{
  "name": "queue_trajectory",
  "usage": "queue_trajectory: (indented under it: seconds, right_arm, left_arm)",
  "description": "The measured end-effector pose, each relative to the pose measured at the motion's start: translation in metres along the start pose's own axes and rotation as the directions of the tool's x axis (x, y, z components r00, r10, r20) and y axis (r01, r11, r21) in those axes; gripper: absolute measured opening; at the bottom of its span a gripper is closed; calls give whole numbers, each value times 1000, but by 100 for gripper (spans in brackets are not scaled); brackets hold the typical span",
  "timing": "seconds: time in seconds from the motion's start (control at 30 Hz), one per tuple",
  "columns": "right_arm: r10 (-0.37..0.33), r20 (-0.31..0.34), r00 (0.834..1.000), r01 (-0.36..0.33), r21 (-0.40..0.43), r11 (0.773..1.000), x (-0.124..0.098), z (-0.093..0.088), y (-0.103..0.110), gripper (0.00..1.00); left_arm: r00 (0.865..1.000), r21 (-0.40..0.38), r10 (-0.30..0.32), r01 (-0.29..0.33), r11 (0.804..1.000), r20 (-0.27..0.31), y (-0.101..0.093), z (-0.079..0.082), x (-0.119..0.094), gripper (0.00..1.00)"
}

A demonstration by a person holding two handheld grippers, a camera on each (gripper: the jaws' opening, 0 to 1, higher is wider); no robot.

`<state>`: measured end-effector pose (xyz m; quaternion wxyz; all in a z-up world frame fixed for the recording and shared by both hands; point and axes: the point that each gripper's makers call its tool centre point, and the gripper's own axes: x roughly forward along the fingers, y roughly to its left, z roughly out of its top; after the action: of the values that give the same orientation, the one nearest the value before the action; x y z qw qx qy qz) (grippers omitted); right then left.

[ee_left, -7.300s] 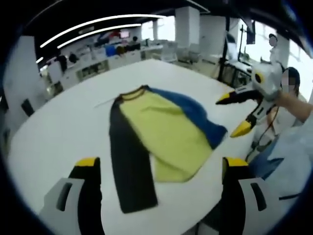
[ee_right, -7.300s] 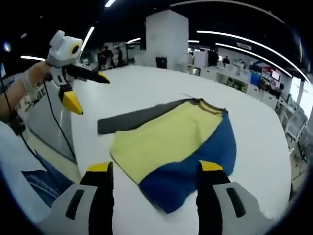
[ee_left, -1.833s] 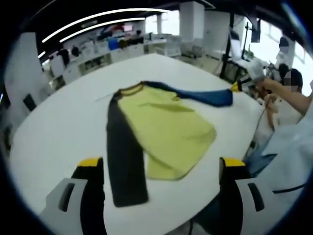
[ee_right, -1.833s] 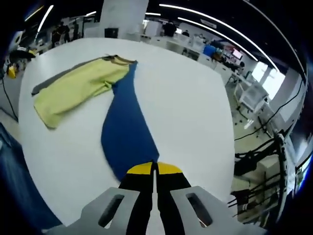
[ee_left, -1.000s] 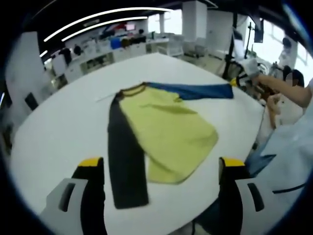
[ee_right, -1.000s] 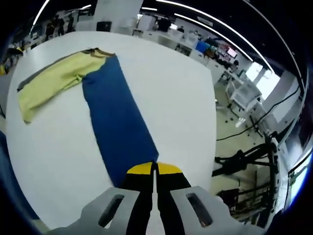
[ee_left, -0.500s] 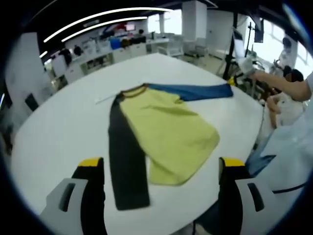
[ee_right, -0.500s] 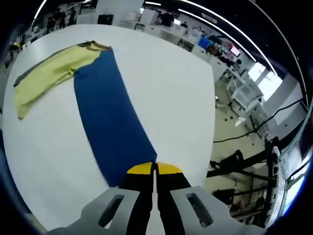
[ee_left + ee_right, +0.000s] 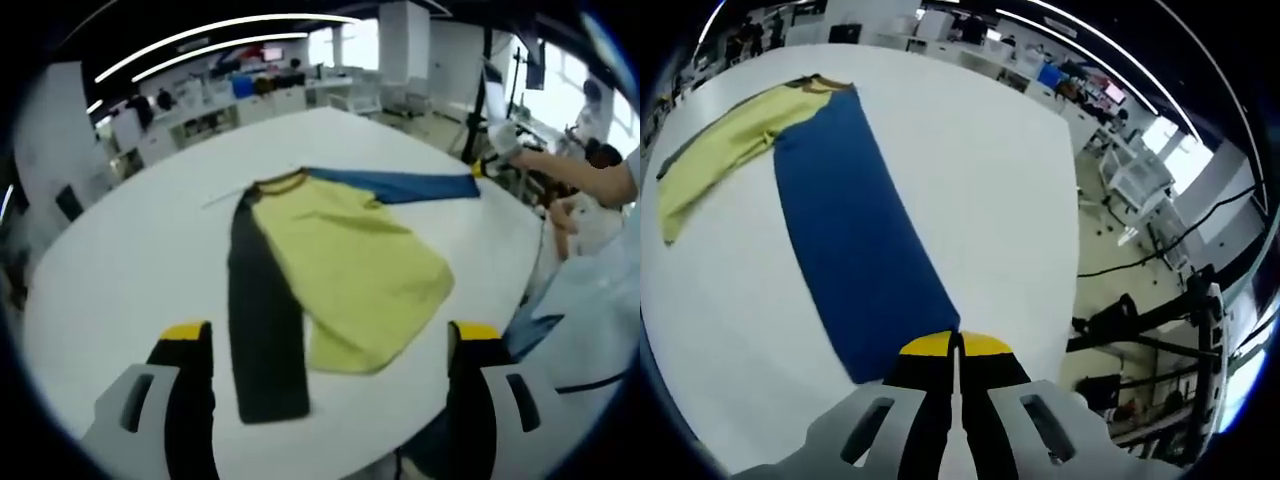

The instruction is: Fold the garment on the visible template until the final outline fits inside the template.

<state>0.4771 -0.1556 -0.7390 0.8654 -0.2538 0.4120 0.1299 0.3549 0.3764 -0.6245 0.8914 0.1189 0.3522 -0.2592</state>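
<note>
A long-sleeved shirt lies on the white table (image 9: 120,260): yellow body (image 9: 345,265), black sleeve (image 9: 262,320) laid straight toward me, blue sleeve (image 9: 400,184) stretched out to the right. My left gripper (image 9: 325,350) hangs open above the table's near edge, short of the shirt's hem. My right gripper (image 9: 955,348) is shut on the cuff of the blue sleeve (image 9: 850,240), which runs flat from the jaws to the yellow body (image 9: 725,140). It also appears at the sleeve's far end as the right gripper (image 9: 478,170), held by a hand.
The person's sleeve and trousers (image 9: 580,300) stand at the table's right edge. Beyond the table are desks and chairs (image 9: 230,100), and a tripod and cables (image 9: 1140,310) on the floor past the table edge.
Over the earlier frames my right gripper took hold of the blue sleeve's cuff and drew the sleeve out straight, away from the yellow body. My left gripper has stayed open in place.
</note>
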Motion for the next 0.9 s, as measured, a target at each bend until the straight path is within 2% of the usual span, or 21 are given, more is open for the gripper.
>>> queue_trajectory:
  seconds: [0.6, 0.9]
  right_arm:
    - [3, -21, 1000, -3, 19, 1000, 12, -12, 1, 1]
    - [2, -30, 1000, -2, 4, 1000, 13, -15, 3, 1]
  left_arm:
    - [1000, -14, 9, -9, 1000, -13, 3, -7, -4, 93]
    - [1000, -23, 18, -18, 1000, -10, 6, -9, -7, 92]
